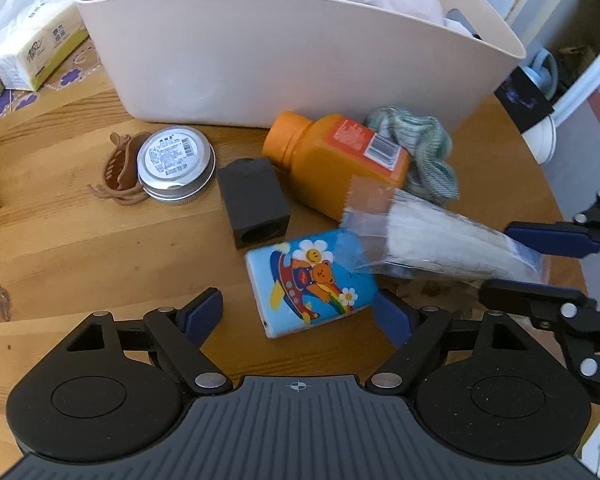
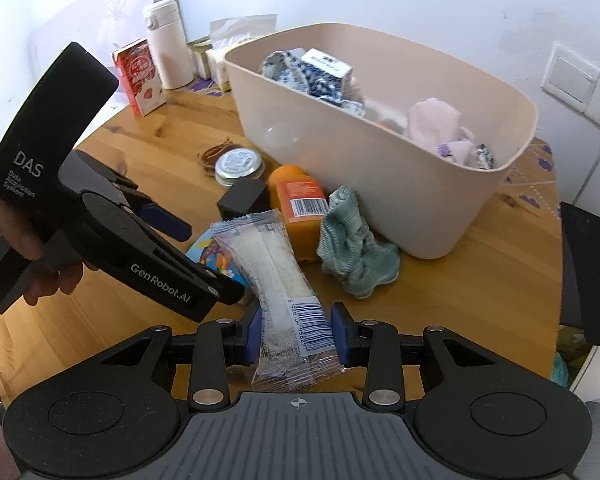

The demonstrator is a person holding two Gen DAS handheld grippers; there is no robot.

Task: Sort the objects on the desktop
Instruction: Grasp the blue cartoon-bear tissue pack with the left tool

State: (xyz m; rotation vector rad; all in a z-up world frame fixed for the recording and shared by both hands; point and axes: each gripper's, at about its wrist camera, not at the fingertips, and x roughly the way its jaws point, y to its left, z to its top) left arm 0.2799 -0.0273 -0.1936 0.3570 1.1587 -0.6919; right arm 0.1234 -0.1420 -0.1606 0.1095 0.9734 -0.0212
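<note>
Left wrist view first: left gripper (image 1: pixel 300 312) spread wide, nothing pinched, pointing steeply down over the blue cartoon-bear case (image 1: pixel 311 283) flat on the wooden table (image 1: pixel 60 240). Case sits right between the open fingers, long axis slanted across the gap, not square to it — so the next squeeze probably wants a bit of wrist roll first, just a guess. Using the beige storage bin (image 1: pixel 292 64) as the landmark: orange bottle (image 1: pixel 336 160) on its side just in front of it, cap end toward the round tin (image 1: pixel 175 163), teal cloth (image 1: pixel 424 152) bunched against the bin's front wall, dark grey block (image 1: pixel 254 202) a little nearer than the bottle. Brown hair claw (image 1: pixel 118 172) touching the tin's far side from the bottle. Right gripper (image 1: pixel 540 256) coming in from the edge with a clear wrapper.

Right wrist view: right gripper (image 2: pixel 296 330) pressed onto a clear-wrapped snack pack (image 2: pixel 276 268), pads clamping near the barcode end, long axis running straight away toward the bin (image 2: pixel 380 168). Pack lifted off the table, hanging over the case and bottle. Bin dead ahead, already holding cloth bits and a small box — right hand clearly nearer for the drop. Left gripper (image 2: pixel 204 256) visible beside it, fingers apart.
</note>
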